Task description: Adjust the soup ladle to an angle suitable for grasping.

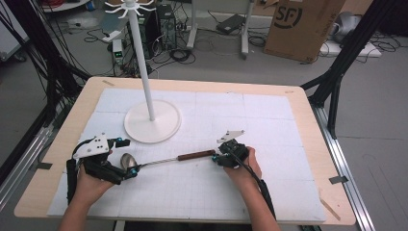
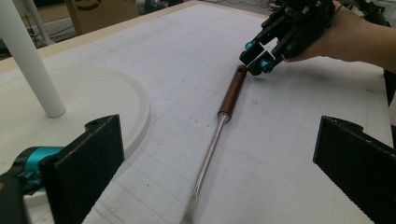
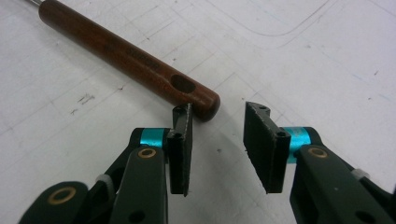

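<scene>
- A ladle (image 1: 163,160) lay flat on the white gridded mat (image 1: 269,125) that covered my wooden desk (image 1: 308,120), running across it between my two hands.
- Its shiny bowl (image 1: 128,160) sat at the left end, just beside my left tongs (image 1: 129,158); a thin metal shaft (image 2: 208,158) led from it to a dark brown wooden handle (image 3: 126,58) at the right end.
- The handle had a small hanging hole (image 3: 182,84) near its rounded tip.
- My left tongs stood wide open, one black pad at each side of the left gripper view, and the shaft ran up the gap between them without touching either pad.
- My left hand (image 1: 89,185) rested low on the mat, near the desk's front left corner.
- My right tongs (image 3: 217,140) were open too, with a clear gap between the two pads.
- The tip of one pad (image 3: 183,123) was right at the rounded end of the handle, touching it or nearly so; I could not tell which. The other pad stood clear of it, over bare mat.
- My right hand (image 1: 245,166) held those tongs just right of the handle's end, pointing left towards it.
- A white stand (image 1: 144,72) with a round flat base (image 1: 166,125) stood on the mat behind the ladle, near my left side, with hooked prongs at its top.
- Beyond the desk, a cardboard box (image 1: 300,26) and loose cables (image 1: 180,53) lay on the grey floor.
</scene>
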{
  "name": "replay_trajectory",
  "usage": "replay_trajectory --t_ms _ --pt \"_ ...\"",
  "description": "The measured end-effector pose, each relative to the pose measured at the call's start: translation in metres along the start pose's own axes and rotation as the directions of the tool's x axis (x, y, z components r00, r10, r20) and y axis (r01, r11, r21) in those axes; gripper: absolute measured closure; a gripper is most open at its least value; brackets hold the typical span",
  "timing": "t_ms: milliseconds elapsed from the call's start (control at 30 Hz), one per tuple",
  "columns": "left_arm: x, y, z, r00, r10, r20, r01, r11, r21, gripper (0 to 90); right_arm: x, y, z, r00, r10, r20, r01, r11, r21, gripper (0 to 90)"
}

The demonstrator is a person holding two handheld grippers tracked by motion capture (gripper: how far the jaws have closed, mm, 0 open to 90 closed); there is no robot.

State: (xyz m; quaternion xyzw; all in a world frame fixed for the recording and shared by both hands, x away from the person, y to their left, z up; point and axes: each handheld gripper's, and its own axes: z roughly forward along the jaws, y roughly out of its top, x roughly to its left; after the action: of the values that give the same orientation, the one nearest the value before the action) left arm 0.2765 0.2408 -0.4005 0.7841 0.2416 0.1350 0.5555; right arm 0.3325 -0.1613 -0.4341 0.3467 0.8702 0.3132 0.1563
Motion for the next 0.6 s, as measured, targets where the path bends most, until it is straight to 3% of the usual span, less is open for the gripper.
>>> replay_trajectory --t_ms 233,333,500,600 --pt "0.001 -0.001 0.000 1.0000 -0.003 -0.004 0.003 0.9999 0.010 2.4 -0.002 -0.003 -0.017 0.9989 0.013 -0.044 -0.015 0.999 -0.031 56.5" --pt "0.001 -0.001 0.001 1.0000 -0.003 -0.005 0.003 0.9999 0.010 2.4 -0.002 -0.009 -0.037 0.9974 0.004 -0.072 -0.009 0.997 -0.071 52.6" --pt "0.002 -0.002 0.001 1.0000 -0.007 -0.005 0.007 0.9998 0.016 2.4 0.000 -0.017 -0.051 0.9975 -0.016 -0.069 0.010 0.996 -0.092 48.3" --pt "0.001 -0.002 0.003 1.0000 -0.009 -0.002 0.009 0.9998 0.018 2.4 0.001 -0.027 -0.061 0.9979 -0.024 -0.060 0.016 0.990 -0.139 46.2"
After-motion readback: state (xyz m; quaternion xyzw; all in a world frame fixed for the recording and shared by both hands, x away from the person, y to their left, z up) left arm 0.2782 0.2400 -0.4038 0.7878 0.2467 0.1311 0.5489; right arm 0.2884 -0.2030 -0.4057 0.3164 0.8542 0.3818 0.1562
